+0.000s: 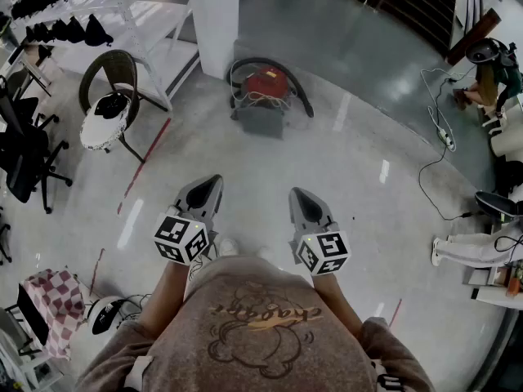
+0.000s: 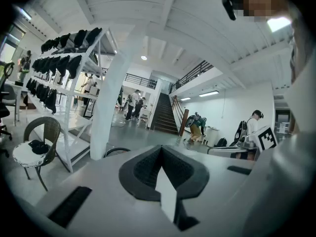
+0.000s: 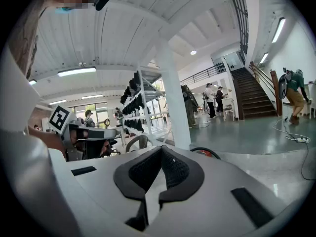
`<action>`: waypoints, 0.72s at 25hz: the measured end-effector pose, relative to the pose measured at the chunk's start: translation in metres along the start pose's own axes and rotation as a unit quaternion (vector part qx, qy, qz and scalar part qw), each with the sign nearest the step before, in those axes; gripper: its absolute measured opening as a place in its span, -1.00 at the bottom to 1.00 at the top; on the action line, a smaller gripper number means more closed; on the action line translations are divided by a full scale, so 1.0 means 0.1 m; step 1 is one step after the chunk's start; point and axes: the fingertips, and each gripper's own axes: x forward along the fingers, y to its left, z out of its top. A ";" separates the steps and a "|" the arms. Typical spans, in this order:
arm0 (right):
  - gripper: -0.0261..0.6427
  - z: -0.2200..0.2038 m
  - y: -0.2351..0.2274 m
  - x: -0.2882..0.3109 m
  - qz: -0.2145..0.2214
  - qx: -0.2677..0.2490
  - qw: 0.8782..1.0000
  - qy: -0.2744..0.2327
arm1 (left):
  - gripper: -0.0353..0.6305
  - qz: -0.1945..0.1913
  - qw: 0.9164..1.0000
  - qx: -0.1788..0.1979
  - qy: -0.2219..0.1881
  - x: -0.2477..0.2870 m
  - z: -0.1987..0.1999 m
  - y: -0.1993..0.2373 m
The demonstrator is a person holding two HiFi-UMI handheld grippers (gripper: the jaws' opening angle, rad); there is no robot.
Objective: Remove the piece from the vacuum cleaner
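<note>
A red vacuum cleaner (image 1: 265, 84) with a black hose (image 1: 296, 84) looped over it stands on the floor by the foot of a white pillar (image 1: 214, 11), some way ahead of me. My left gripper (image 1: 210, 184) and right gripper (image 1: 298, 196) are held side by side at chest height, well short of the cleaner, both pointing forward. Each is shut, with nothing between its jaws. The left gripper view looks over its closed jaws (image 2: 160, 154) at the hall; only a bit of hose (image 2: 116, 151) shows. The right gripper view shows its closed jaws (image 3: 160, 154) and a sliver of the red cleaner (image 3: 212, 154).
A wicker chair (image 1: 110, 96) with a white cushion stands left, beside a white rack (image 1: 122, 15) of dark items. A black office chair (image 1: 24, 153) sits at the far left. Cables and a power strip (image 1: 445, 137) lie on the floor at right, near other people.
</note>
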 end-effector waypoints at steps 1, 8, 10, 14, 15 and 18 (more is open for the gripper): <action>-0.93 0.00 0.01 0.00 -0.001 0.001 1.000 0.000 | -0.89 0.001 1.000 0.000 0.001 -0.01 0.00 0.01; -0.93 -0.04 0.09 0.03 -0.004 0.003 1.000 0.001 | -0.89 0.000 1.000 0.007 0.001 -0.01 0.02 0.07; -0.93 -0.05 0.12 0.05 -0.006 0.004 1.000 0.001 | -0.89 -0.003 1.000 0.006 0.001 -0.02 0.03 0.09; -0.93 -0.06 0.17 0.09 -0.011 0.011 1.000 -0.004 | -0.89 -0.004 1.000 0.004 0.001 -0.05 0.02 0.18; -0.93 -0.06 0.17 0.10 -0.014 0.013 1.000 -0.006 | -0.89 -0.005 1.000 0.004 0.002 -0.06 0.02 0.21; -0.93 -0.08 0.18 0.15 -0.030 0.016 0.999 -0.011 | -0.89 -0.017 1.000 0.002 0.003 -0.07 0.01 0.30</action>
